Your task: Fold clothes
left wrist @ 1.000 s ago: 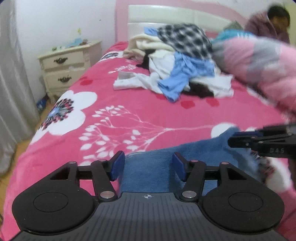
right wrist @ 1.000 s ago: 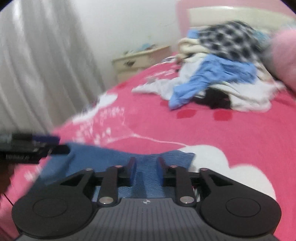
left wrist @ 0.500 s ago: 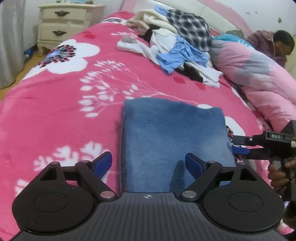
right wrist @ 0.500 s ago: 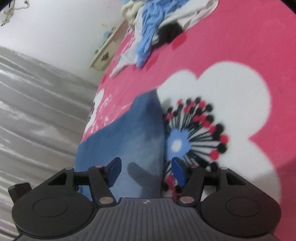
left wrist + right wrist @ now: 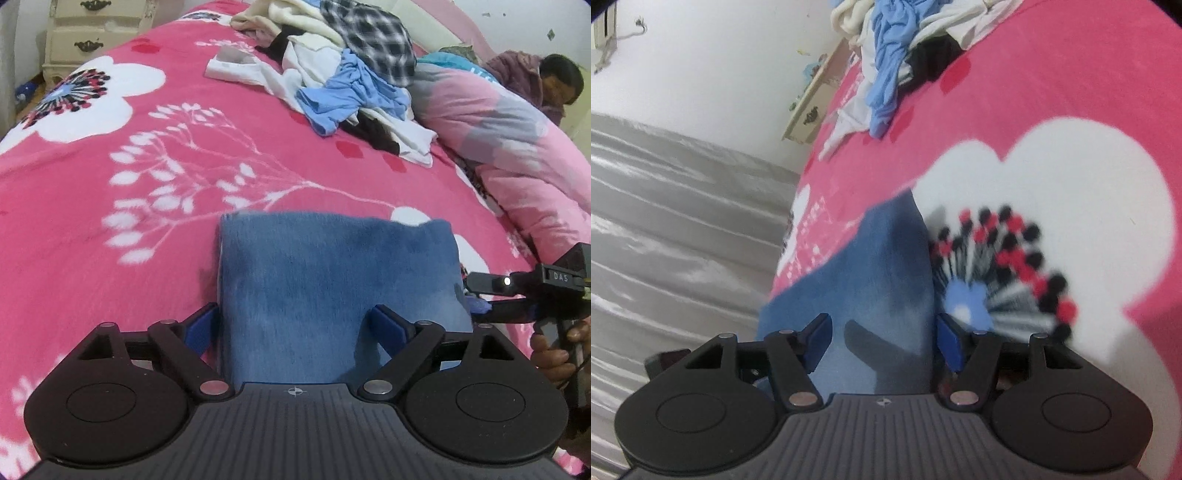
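Only the left wrist view shows a person [image 5: 554, 81] beside the pink quilt [image 5: 517, 147]. The folded blue garment [image 5: 332, 288] lies at the bed's [image 5: 92, 221] near edge. The left claw [image 5: 295, 328] and right claw [image 5: 882, 341] have just been opening, both apart over the garment, unpressed. The clothes pile [image 5: 332, 66] sits well beyond.

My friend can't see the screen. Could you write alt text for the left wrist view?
A folded blue garment lies flat on a pink flowered blanket, between the open jaws of the left hand-held gripper. The right hand-held gripper sits at its right edge; a clothes pile lies beyond.
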The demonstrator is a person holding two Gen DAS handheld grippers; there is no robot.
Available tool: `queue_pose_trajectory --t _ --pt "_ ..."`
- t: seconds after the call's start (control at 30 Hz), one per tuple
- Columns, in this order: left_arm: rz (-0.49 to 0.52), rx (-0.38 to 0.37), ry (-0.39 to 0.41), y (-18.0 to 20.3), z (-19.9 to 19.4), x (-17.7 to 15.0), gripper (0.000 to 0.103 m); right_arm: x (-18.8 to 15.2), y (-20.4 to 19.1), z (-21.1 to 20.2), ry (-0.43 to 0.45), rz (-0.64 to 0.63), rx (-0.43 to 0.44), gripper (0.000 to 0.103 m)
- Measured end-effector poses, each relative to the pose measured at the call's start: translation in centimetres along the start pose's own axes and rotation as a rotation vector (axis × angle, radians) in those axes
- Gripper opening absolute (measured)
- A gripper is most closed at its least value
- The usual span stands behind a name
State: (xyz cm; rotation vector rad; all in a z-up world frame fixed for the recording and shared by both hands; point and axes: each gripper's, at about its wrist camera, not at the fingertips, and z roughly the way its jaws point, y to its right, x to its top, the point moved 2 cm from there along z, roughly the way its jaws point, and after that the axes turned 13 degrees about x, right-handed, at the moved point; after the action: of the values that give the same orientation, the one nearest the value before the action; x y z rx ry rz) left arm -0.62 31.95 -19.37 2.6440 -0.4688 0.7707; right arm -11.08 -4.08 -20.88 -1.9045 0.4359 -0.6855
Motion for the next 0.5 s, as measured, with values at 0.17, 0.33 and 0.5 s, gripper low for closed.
queue_pose_trajectory --t 0.17,0.33,0.5 --pt "-0.025 -0.041 0.003 -0.5 0.6 -0.2 0.089 -0.2 0.3 0.9 -0.012 -0.017 0.024 0.064" --pt "-0.035 -0.068 -0.028 -1.0 -0.6 -1.4 0.084 -2.7 -0.1 0.5 -0.036 -0.037 0.043 0.064" --pt "-0.053 -0.104 -0.065 -1.5 -1.7 -3.0 0.08 -5.3 -0.2 -0.3 -0.085 0.009 0.089 0.064"
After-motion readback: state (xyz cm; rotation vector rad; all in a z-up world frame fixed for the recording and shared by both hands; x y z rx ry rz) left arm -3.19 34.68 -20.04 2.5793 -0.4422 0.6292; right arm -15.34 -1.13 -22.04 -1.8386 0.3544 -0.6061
